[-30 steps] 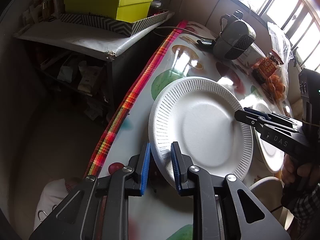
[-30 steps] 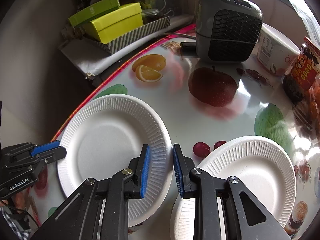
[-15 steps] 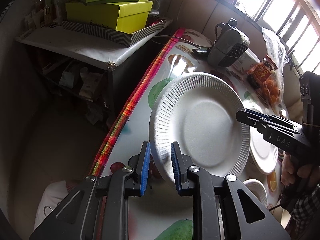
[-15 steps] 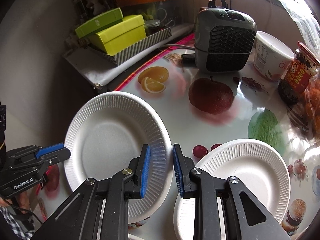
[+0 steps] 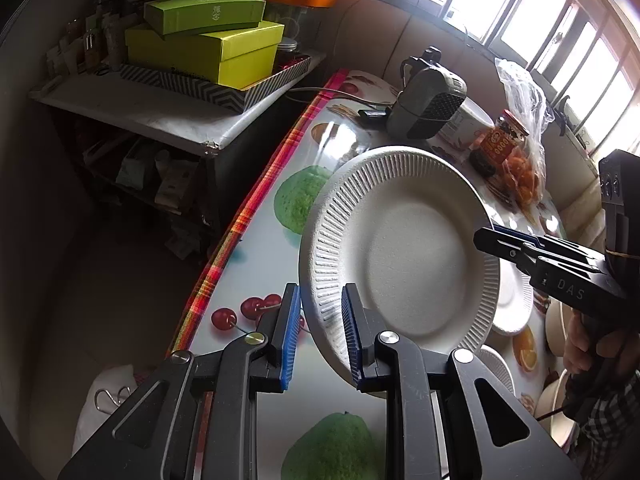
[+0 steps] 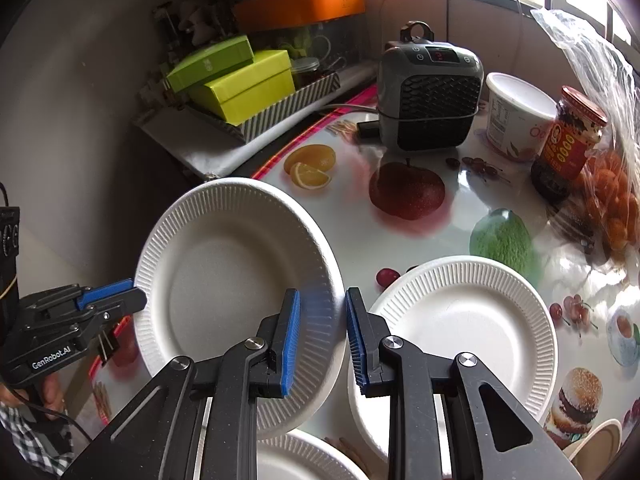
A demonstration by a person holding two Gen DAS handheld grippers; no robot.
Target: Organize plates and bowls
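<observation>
two views of one paper plate (image 5: 404, 248) carried between two hand-held tools above a table (image 5: 260, 256) covered with a fruit-print cloth.

left wrist view: the left tool (image 5: 318, 330) grips the near rim of the plate; the ribbed rim runs through the narrow gap between its blue pads (image 5: 291, 332), and the plate rises tilted ahead of the tool, clear of the table. on the far right of the plate, the right tool (image 5: 486, 236) pinches the opposite rim, held by a hand (image 5: 580, 340) with a checked sleeve (image 5: 608, 420) below it. beyond that tool a second plate (image 5: 514, 300) lies flat on the table, partly hidden behind the lifted one.

right wrist view: the right tool (image 6: 322, 330) is closed on the rim of the lifted plate (image 6: 224, 280), which extends ahead and to the left of the tool; the left tool (image 6: 136, 290) clamps its far left edge. just to the right of the right tool, the second plate (image 6: 472, 320) rests flat on the table (image 6: 452, 240). under the tool, at the bottom edge, a third plate (image 6: 304, 460) shows in part. farther ahead stand a small grey heater (image 6: 430, 100), a white tub (image 6: 516, 120), a red-lidded jar (image 6: 568, 144) and a clear bag of oranges (image 6: 612, 200). to the far left ahead, green boxes (image 6: 240, 80) sit in a striped tray (image 6: 280, 112) on a side shelf.
</observation>
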